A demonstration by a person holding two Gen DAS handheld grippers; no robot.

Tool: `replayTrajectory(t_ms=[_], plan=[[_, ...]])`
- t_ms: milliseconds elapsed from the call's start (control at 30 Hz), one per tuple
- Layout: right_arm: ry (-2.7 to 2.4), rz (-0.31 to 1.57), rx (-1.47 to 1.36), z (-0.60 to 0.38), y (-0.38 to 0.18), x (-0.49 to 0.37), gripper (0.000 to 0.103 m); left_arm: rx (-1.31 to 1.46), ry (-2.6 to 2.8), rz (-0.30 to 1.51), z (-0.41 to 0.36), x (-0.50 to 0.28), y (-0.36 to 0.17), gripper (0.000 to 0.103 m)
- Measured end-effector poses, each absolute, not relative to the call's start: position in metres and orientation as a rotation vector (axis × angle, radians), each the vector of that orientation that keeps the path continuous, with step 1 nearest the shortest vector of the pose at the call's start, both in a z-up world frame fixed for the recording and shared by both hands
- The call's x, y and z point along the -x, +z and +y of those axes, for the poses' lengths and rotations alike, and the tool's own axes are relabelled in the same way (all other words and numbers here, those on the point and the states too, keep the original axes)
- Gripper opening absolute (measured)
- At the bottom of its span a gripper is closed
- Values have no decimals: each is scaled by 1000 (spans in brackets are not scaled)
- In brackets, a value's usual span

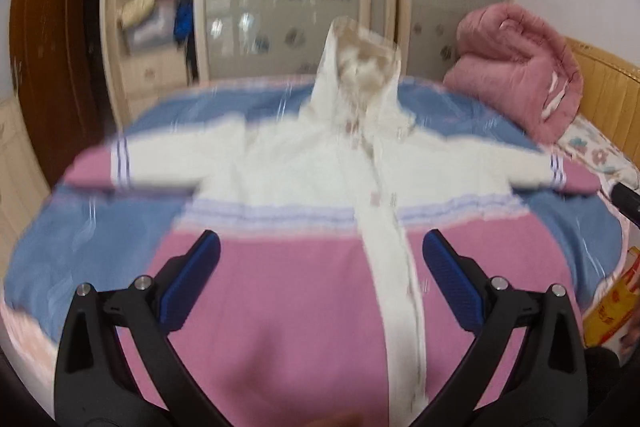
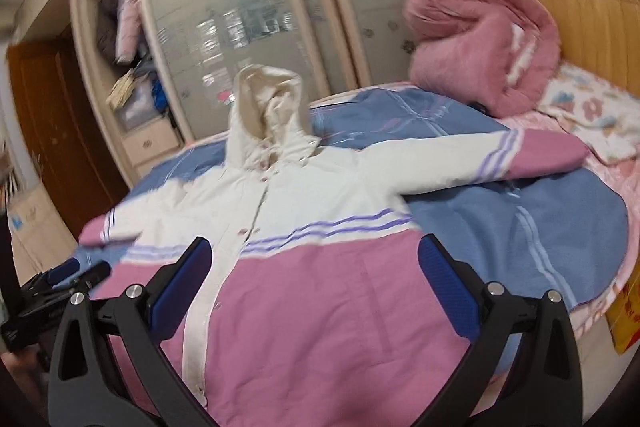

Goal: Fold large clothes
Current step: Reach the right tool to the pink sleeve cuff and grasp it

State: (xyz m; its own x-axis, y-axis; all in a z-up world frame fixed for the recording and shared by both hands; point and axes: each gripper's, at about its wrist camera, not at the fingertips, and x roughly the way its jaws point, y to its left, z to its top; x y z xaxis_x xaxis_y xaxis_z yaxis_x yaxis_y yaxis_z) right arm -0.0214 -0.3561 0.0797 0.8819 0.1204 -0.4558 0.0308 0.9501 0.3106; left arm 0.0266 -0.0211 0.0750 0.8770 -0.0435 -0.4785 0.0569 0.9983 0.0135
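**Fold Setup: Coat Laid Flat, Both Grippers Empty**

Landmark: the hooded coat (image 2: 304, 235), white above and pink below, is used as the reference for all positions.

Position of the work item. The coat lies front-up and spread flat on a blue blanket (image 2: 500, 211) covering the bed. Its long axis runs from the hem, nearest both cameras, to the hood (image 2: 266, 107) at the far end. The button placket (image 1: 394, 267) marks that axis. Both sleeves extend straight out, roughly at right angles to it.

Tool state. The left gripper (image 1: 320, 279) is spread wide, with nothing between its blue pads (image 1: 192, 279). The right gripper (image 2: 314, 283) is equally wide apart and likewise holds nothing. Both hover over the pink lower panel at the hem end, apparently clear of the fabric.

Governing relation. The coat lies directly ahead of both tools. The left gripper stands on the side of the left sleeve (image 1: 120, 167); the right gripper is nearer the right sleeve (image 2: 500, 155). Judged from this layout, no fold has been made, and each sleeve would fall to the gripper on its own side.

Count.
- Coats: one.
- Sleeves: two.
- Hoods: one.
- Grippers: two.
- Rolled pink quilt (image 2: 480, 43) beyond the right sleeve: one.
- Wardrobe (image 2: 248, 7) beyond the hood: one.
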Motion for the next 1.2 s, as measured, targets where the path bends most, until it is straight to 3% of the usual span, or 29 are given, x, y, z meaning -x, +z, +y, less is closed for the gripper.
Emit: replayTrajectory(t_ms=[100, 233, 367, 467, 600, 833, 967, 1067, 1200], plan=[[-4, 495, -411, -410, 89, 14, 102, -62, -12, 428, -25, -48, 81, 101], [-88, 478, -589, -494, 78, 1, 102, 41, -58, 508, -9, -68, 49, 101], [-168, 482, -823, -576, 44, -19, 102, 135, -101, 645, 3, -86, 16, 101], [-169, 458, -1099, -641, -2, -38, 102, 110, -114, 614, 0, -90, 18, 101], [-229, 433, -1201, -685, -32, -61, 86, 70, -60, 623, -2, -102, 14, 101], [-371, 457, -1306, -721, -75, -98, 76, 95, -53, 643, 7, -122, 10, 101], [-391, 422, -1273, -737, -77, -120, 60, 99, -36, 649, 12, -125, 8, 101], [-419, 436, -1240, -744, -79, -135, 21, 107, -28, 650, 17, -125, 8, 101], [-472, 413, -1157, -734, -60, -139, 10, 115, -23, 646, 20, -125, 9, 101]])
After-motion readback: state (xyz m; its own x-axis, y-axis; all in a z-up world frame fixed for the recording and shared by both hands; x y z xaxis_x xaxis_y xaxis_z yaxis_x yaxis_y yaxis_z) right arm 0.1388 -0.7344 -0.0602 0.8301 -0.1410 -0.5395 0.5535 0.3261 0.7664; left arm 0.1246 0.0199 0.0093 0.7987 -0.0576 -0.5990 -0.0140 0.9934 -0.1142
